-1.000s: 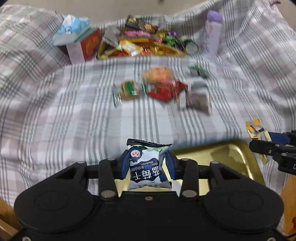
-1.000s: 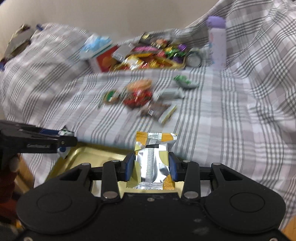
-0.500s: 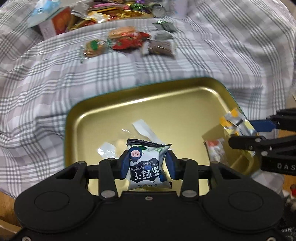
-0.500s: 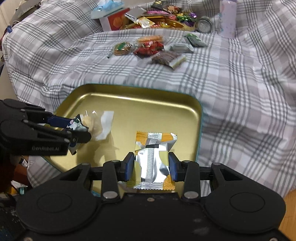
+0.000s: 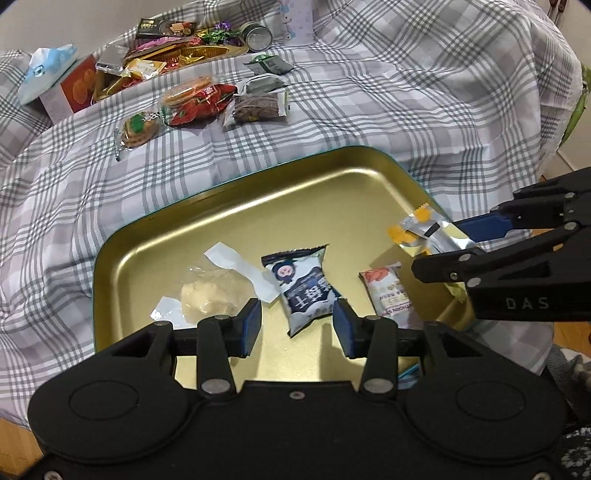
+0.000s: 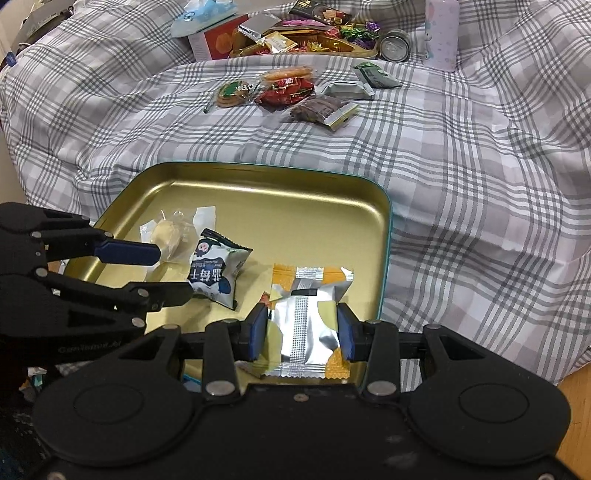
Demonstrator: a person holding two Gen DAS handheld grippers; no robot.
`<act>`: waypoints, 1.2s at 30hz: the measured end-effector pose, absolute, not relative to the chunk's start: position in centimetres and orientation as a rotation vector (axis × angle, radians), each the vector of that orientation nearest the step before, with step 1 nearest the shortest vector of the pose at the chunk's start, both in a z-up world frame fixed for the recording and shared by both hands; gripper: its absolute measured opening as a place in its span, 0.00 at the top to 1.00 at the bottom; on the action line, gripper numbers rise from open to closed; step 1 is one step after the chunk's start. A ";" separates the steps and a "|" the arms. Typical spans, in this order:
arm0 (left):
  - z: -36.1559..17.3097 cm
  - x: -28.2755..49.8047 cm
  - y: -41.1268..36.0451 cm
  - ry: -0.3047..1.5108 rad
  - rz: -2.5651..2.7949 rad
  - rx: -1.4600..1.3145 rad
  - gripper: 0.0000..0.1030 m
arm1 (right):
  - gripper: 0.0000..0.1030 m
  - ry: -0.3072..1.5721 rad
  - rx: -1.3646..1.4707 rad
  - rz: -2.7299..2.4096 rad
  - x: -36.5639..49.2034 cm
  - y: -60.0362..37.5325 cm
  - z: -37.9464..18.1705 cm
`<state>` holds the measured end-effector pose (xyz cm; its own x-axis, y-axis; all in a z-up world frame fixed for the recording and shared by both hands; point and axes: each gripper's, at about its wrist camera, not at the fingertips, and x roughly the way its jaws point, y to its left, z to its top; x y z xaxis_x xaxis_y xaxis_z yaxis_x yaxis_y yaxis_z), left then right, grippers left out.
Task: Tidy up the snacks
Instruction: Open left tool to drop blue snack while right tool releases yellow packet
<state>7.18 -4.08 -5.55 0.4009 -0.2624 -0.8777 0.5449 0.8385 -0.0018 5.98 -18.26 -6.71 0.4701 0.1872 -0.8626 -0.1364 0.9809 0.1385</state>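
Note:
A gold tray (image 5: pixel 221 192) (image 6: pixel 384 258) lies on the plaid bedspread. My left gripper (image 5: pixel 297 326) (image 6: pixel 173 272) hovers over it, open, with its fingers spread wider than the blue-and-white snack packet (image 5: pixel 304 288) (image 6: pixel 218 273) that lies loose on the tray floor just past the tips. My right gripper (image 6: pixel 302 329) (image 5: pixel 439 245) is shut on a silver-and-orange packet (image 6: pixel 308 321) (image 5: pixel 428 232), held above the tray's near right corner. A clear-wrapped pale pastry (image 5: pixel 210 291) (image 6: pixel 166 232) and a red-and-white packet (image 5: pixel 388 295) also rest in the tray.
Loose snacks lie farther up the bed: a round cookie pack (image 6: pixel 232 92), a red packet (image 6: pixel 288 92), a brown bar (image 6: pixel 321 110) and green packets (image 6: pixel 373 74). Behind them stand a second tray of sweets (image 6: pixel 314 40), a tissue box (image 6: pixel 207 33), a can (image 6: pixel 395 46) and a lilac bottle (image 6: pixel 441 33).
Both grippers have moved over the gold tray. My left gripper has opened and let the blue-and-white packet drop into it. The right one still grips its packet.

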 end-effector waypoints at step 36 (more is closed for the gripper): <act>-5.6 7.4 -2.5 1.096 -0.440 0.213 0.50 | 0.59 1.054 0.049 0.225 6.4 -17.2 -6.4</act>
